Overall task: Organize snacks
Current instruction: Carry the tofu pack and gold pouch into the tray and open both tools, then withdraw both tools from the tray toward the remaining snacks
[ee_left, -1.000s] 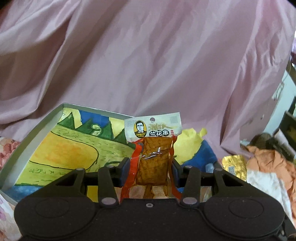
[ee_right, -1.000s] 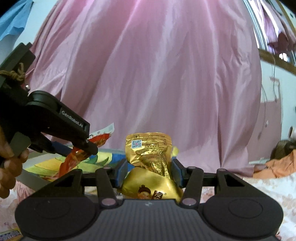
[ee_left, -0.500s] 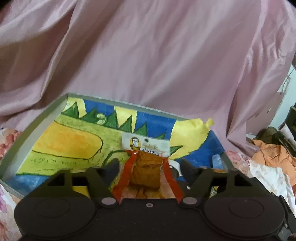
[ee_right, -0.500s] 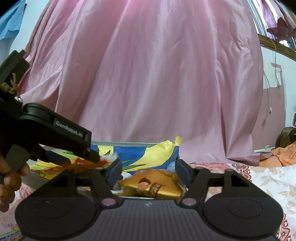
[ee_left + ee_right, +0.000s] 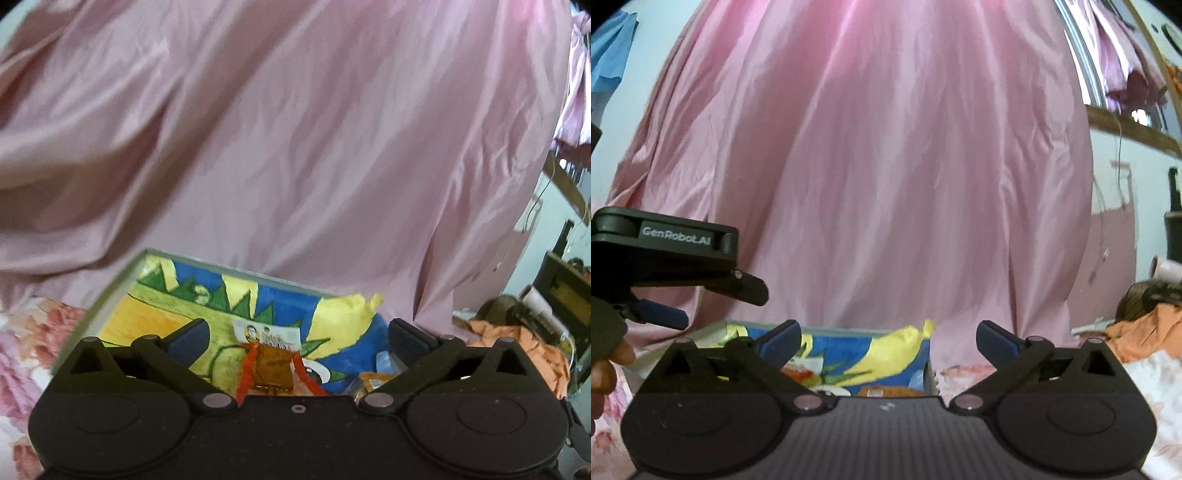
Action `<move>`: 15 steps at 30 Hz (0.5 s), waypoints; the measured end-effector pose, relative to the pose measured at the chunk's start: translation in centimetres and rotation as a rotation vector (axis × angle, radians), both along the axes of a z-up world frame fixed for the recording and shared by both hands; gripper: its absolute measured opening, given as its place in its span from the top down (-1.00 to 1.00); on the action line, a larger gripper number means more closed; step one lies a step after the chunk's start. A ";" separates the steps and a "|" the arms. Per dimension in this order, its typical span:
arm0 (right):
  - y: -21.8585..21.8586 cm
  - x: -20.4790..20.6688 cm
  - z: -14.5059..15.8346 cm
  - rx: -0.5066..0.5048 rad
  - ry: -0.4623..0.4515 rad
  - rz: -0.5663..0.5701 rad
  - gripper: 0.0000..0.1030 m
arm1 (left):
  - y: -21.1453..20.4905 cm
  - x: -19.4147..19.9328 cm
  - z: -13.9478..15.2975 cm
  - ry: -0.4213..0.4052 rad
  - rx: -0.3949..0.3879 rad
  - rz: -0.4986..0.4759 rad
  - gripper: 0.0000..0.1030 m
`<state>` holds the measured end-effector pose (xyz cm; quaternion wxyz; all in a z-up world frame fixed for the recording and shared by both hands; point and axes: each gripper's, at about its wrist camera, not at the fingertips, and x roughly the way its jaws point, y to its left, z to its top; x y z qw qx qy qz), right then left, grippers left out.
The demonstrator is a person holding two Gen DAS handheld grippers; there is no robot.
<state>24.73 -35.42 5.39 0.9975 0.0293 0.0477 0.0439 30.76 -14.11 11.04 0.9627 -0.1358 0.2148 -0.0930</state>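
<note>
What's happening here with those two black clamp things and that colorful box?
A person holds a gripper in each hand and is sorting snacks into the painted box. Both the left gripper and the right gripper are open, holding nothing. A red-edged snack packet lies in the box below the left gripper, with another small packet beside it. Pink cloth hangs behind.

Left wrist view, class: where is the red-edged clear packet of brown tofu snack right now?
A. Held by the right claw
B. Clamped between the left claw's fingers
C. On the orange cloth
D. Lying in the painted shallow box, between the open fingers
D: the red-edged clear packet of brown tofu snack lies in the painted shallow box, and the left claw stands wide open, touching nothing.
</note>
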 end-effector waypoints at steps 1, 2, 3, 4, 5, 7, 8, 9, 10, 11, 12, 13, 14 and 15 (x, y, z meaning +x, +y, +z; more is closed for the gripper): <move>0.1 -0.5 0.5 -0.001 -0.008 -0.001 -1.00 | 0.4 -0.8 0.4 -0.014 -0.001 0.008 -0.98; 0.3 -1.2 1.1 0.000 -0.016 -0.001 -1.00 | 0.8 -1.4 0.7 -0.025 -0.001 0.015 -0.98; 0.5 -1.8 1.7 0.004 -0.021 -0.003 -1.00 | 1.2 -2.2 1.0 -0.035 -0.002 0.023 -0.98; 0.6 -2.3 2.1 0.012 -0.027 -0.006 -1.00 | 1.7 -2.9 1.3 -0.046 -0.003 0.033 -0.98; 0.7 -3.1 2.6 0.029 -0.035 -0.013 -1.00 | 2.2 -3.6 1.6 -0.052 -0.006 0.041 -0.98; 0.9 -4.5 3.4 0.064 -0.045 -0.018 -1.00 | 2.9 -5.0 2.1 -0.061 -0.016 0.060 -0.98; 1.0 -5.3 3.8 0.081 -0.052 -0.016 -1.00 | 3.3 -5.8 2.3 -0.063 -0.021 0.067 -0.98; 1.2 -6.0 4.1 0.090 -0.059 -0.014 -1.00 | 3.7 -6.5 2.4 -0.064 -0.023 0.071 -0.98; 1.4 -6.6 4.3 0.094 -0.067 -0.014 -1.00 | 4.1 -7.3 2.5 -0.066 -0.024 0.077 -0.98; 1.7 -7.4 4.5 0.095 -0.073 -0.015 -1.00 | 4.5 -7.9 2.6 -0.066 -0.025 0.081 -0.98; 1.9 -7.9 4.7 0.094 -0.077 -0.014 -1.00 | 5.0 -8.7 2.6 -0.066 -0.025 0.087 -0.98; 2.2 -8.6 4.9 0.094 -0.080 -0.011 -1.00 | 5.4 -9.4 2.6 -0.066 -0.025 0.092 -0.98; 2.4 -9.1 5.0 0.095 -0.081 -0.008 -1.00 | 5.8 -10.1 2.6 -0.065 -0.024 0.097 -0.98; 2.6 -9.6 5.1 0.097 -0.081 -0.003 -1.00 | 6.3 -10.9 2.6 -0.064 -0.020 0.102 -0.98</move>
